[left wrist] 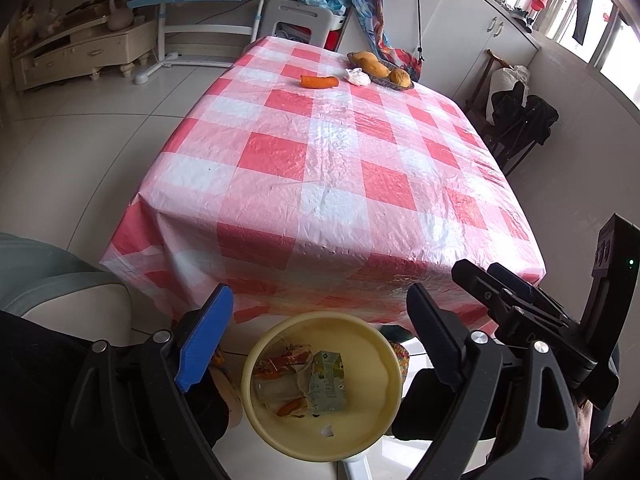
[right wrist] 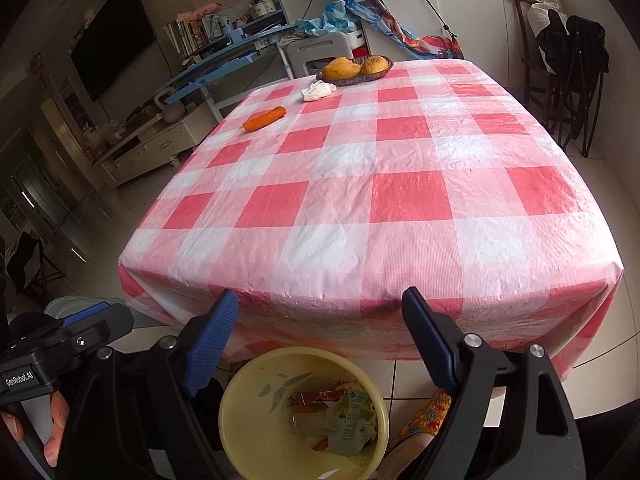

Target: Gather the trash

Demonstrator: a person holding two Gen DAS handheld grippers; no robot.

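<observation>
Both the left gripper [left wrist: 320,344] and right gripper [right wrist: 320,344] hold their ribbed blue fingers [left wrist: 204,340] wide apart, empty, above a round yellow plastic bin [left wrist: 384,412] of crumpled wrappers. Far across the glossy checked table [right wrist: 360,200], a crumpled white tissue [right wrist: 318,91] lies beside a woven fruit basket [right wrist: 372,76]; a carrot [right wrist: 265,119] lies near it, long axis angled across the table.

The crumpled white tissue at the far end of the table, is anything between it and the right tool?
Nothing visible blocks it. Bare checked tablecloth runs from the open right tool to the tissue. The carrot lies off to the left, and the fruit basket sits just behind the tissue.
</observation>
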